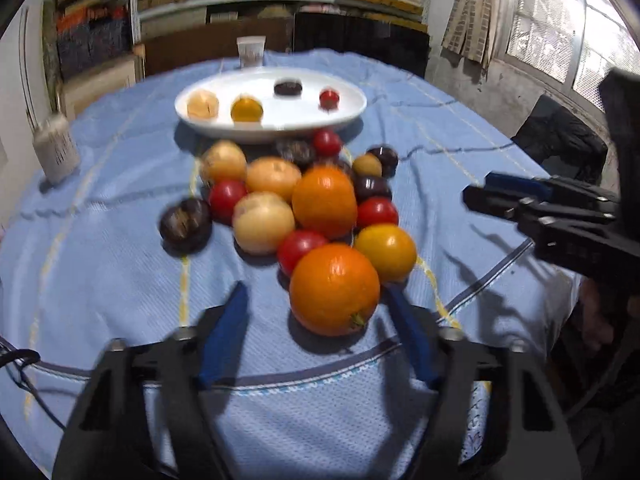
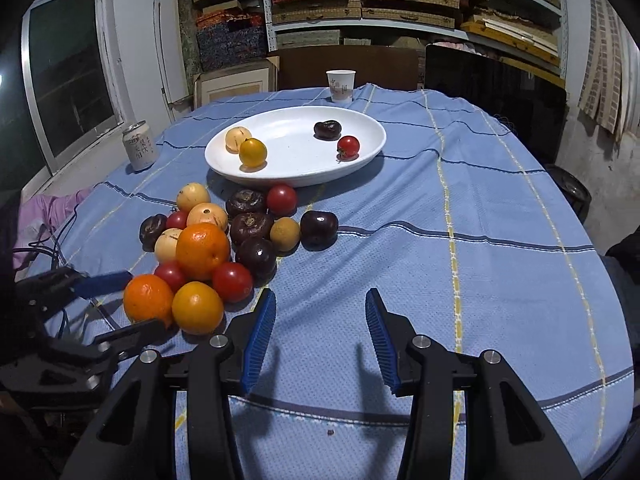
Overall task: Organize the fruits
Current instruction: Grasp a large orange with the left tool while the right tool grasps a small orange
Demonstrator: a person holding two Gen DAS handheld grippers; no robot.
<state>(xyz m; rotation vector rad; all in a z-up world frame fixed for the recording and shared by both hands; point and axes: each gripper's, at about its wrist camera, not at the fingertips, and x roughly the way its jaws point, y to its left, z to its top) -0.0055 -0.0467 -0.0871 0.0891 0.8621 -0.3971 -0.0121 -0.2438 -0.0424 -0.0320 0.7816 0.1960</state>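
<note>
Your left tongs point(image 1: 316, 300) are spread wide with the nearest orange point(image 1: 334, 289) sitting between the blue pads; the right pad point(image 1: 404, 320) is just beside it, the left pad well clear, so nothing is gripped. Your right tongs point(image 2: 320, 308) hang open over bare cloth, holding nothing. The pile of fruit point(image 2: 224, 240) lies on the blue tablecloth point(image 2: 460, 208) covering the tabletop, just in front of the white plate point(image 2: 296, 176). On the plate are a pale fruit point(image 2: 237, 139), a yellow one point(image 2: 253, 152) touching it, a dark one point(image 2: 327, 129) and a red tomato point(image 2: 348, 147). A paper cup point(image 2: 341, 86) stands behind the plate, a can point(image 2: 138, 151) to its left.
</note>
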